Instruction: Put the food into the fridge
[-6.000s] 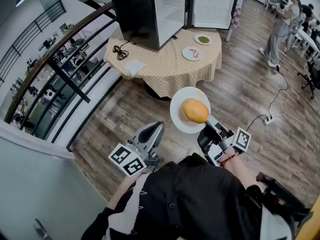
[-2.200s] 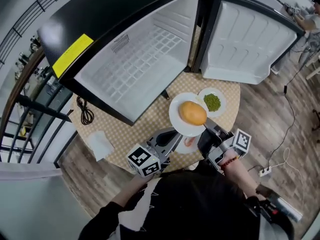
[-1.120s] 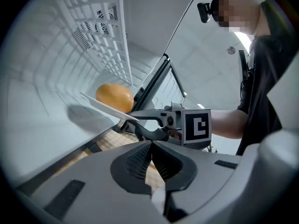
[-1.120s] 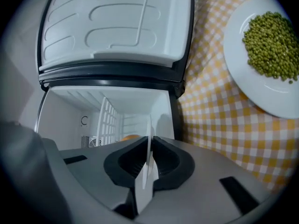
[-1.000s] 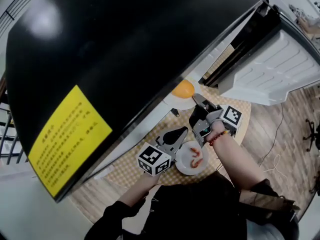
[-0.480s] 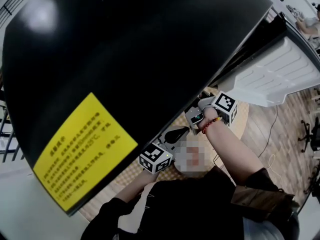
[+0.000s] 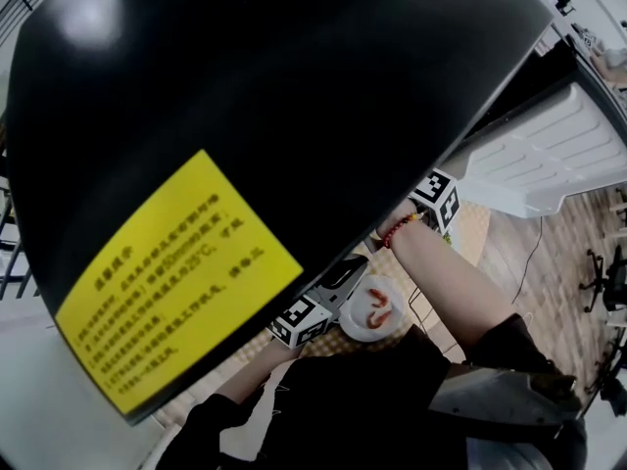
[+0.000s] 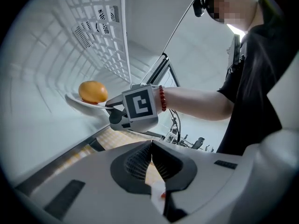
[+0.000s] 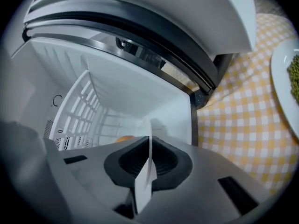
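1. Your right gripper [image 9: 148, 158] is pinching the thin rim of the white plate [image 8: 80, 102]. Its jaws are pressed tight on the edge.
2. The round orange food [image 8: 93, 91] sits on that plate. In the left gripper view it is at the middle left of the frame, inside the white fridge [image 8: 37, 134].
3. No view shows if the plate touches the fridge floor.
4. Your left gripper [image 8: 152, 150] is pressed together and holds nothing. It is at the bottom of its own view.
5. In the head view, the fridge's black top fills most of the frame. The yellow sticker [image 7: 176, 282] is at the lower left.
6. The small plate with red food [image 7: 375, 309] is at the lower middle of the head view, just beside your left gripper.
7. The fridge door [image 7: 549, 150] stands open at the right of the head view.
8. In the right gripper view, the plate of green food [image 9: 289, 78] is at the right edge. It rests on the checked cloth [image 9: 238, 120], outside the fridge.
9. A white wire rack [image 9: 77, 108] shows at the left of that view, inside the fridge.
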`<state>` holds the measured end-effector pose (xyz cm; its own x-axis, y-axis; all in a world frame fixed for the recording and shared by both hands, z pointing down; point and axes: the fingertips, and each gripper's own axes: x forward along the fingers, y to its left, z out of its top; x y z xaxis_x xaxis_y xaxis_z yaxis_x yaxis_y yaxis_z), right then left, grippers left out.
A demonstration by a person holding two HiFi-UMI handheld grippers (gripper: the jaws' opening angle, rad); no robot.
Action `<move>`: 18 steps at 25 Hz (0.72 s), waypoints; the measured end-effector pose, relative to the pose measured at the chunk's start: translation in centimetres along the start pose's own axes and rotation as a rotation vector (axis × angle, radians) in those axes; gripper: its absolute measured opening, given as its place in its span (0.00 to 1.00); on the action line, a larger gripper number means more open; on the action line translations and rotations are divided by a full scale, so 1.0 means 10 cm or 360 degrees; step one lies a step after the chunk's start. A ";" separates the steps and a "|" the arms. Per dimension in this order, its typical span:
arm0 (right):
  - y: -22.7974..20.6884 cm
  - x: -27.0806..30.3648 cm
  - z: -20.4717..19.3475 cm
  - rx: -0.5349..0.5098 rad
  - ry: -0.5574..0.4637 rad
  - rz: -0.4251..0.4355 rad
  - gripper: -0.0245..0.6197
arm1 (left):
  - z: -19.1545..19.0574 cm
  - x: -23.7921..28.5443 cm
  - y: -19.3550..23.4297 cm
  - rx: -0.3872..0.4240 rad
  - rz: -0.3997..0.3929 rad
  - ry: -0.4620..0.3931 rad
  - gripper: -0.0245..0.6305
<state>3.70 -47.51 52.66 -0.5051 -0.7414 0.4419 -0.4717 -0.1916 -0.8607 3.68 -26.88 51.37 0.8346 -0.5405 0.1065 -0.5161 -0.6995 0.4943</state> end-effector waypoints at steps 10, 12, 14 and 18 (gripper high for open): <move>0.21 0.15 0.09 -0.0372 -0.0107 -0.0084 0.08 | 0.13 -0.13 -0.03 0.0036 -0.0005 -0.0114 0.06; 0.23 0.18 0.10 -0.0458 -0.0099 -0.0095 0.08 | 0.13 -0.15 -0.03 0.0032 0.0001 -0.0124 0.06; 0.24 0.21 0.11 -0.0510 -0.0092 -0.0097 0.08 | 0.14 -0.17 -0.03 0.0030 0.0006 -0.0135 0.06; 0.23 0.25 0.11 -0.0564 -0.0086 -0.0127 0.10 | 0.16 -0.22 -0.04 0.0028 0.0014 -0.0162 0.06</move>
<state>2.16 -50.50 51.54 -0.4222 -0.7676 0.4822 -0.7339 -0.0228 -0.6789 1.72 -26.15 49.60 0.8065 -0.5908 0.0224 -0.5275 -0.7019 0.4786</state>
